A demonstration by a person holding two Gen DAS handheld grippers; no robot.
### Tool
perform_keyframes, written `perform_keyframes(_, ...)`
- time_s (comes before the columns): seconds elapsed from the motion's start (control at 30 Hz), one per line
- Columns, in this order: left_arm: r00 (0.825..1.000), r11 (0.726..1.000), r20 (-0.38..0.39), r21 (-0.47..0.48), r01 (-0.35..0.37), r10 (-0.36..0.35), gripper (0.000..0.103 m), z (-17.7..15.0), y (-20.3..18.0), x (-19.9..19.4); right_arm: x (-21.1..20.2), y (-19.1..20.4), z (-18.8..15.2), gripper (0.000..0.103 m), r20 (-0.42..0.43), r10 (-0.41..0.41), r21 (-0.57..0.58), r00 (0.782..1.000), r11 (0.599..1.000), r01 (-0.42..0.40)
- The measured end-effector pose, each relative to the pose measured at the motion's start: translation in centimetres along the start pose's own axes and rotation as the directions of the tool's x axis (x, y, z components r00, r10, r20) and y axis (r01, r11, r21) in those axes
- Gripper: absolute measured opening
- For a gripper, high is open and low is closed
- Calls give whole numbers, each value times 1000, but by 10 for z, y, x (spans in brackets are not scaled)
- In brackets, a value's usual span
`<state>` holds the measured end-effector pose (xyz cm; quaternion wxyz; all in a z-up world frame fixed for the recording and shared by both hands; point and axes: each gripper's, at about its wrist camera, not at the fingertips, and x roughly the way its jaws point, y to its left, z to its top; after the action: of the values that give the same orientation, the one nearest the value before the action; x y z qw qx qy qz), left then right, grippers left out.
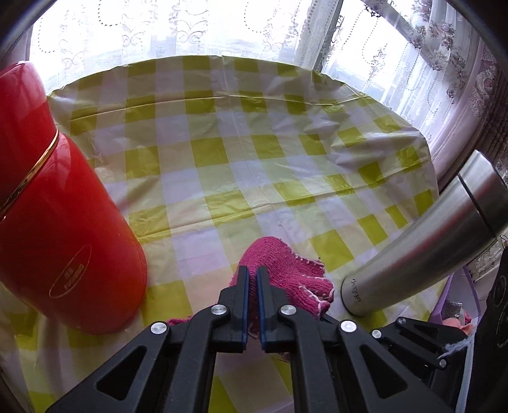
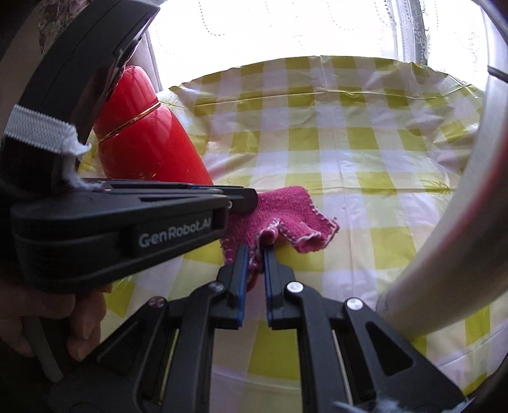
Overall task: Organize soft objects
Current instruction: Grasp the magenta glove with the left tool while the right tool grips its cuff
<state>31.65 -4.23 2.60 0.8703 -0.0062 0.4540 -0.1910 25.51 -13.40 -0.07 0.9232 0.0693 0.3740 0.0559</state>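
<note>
A pink knitted glove (image 1: 282, 270) with white stitching lies on the yellow-checked tablecloth (image 1: 222, 152). My left gripper (image 1: 252, 270) is shut on the glove, pinching its fabric between the blue pads. In the right wrist view the glove (image 2: 285, 213) lies flat, with the left gripper (image 2: 247, 198) coming in from the left and clamping its near-left edge. My right gripper (image 2: 254, 251) is shut on a lower edge of the same glove, fabric caught between its pads.
A red flask (image 1: 54, 216) stands at the left, also in the right wrist view (image 2: 143, 133). A steel flask (image 1: 428, 235) stands at the right, close to the glove. Lace curtains (image 1: 222, 28) hang behind the table's far edge.
</note>
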Motion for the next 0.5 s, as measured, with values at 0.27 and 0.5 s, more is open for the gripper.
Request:
perform_keyframes(0.27, 997, 996, 42, -53, 70, -68, 5, -45, -17, -31, -47, -2, -28, 12, 2, -7, -17, 1000, 1000, 7)
perform_keyframes(0.5, 994, 995, 83, -57, 82, -77, 3, -66, -38, -52, -83, -23, -44, 12, -1, -31, 22, 1000, 999, 31)
